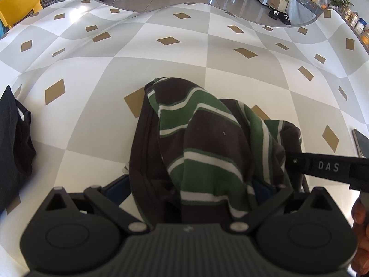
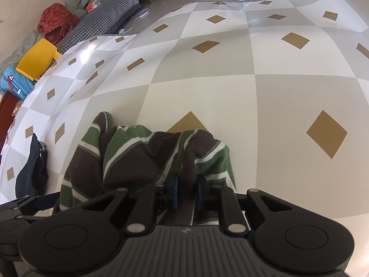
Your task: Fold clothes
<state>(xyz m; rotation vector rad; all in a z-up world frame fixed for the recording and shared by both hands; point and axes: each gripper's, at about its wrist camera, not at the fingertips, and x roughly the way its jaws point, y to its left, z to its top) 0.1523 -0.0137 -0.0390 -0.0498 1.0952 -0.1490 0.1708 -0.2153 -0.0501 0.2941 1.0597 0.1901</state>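
A garment with brown, green and white stripes lies bunched on the checked tablecloth. My left gripper stands open and wide, its blue pads on either side of the heap, and the cloth drapes over the gap between them. My right gripper is shut on a brown fold of the striped garment at its right edge, with the blue pads pinching the fabric. In the left wrist view the right gripper comes in from the right and meets the cloth's right side.
A dark garment lies at the left of the table, also seen as a dark garment in the right wrist view. A flat dark device sits at the right edge. A yellow chair stands beyond the far left edge. A hand shows bottom right.
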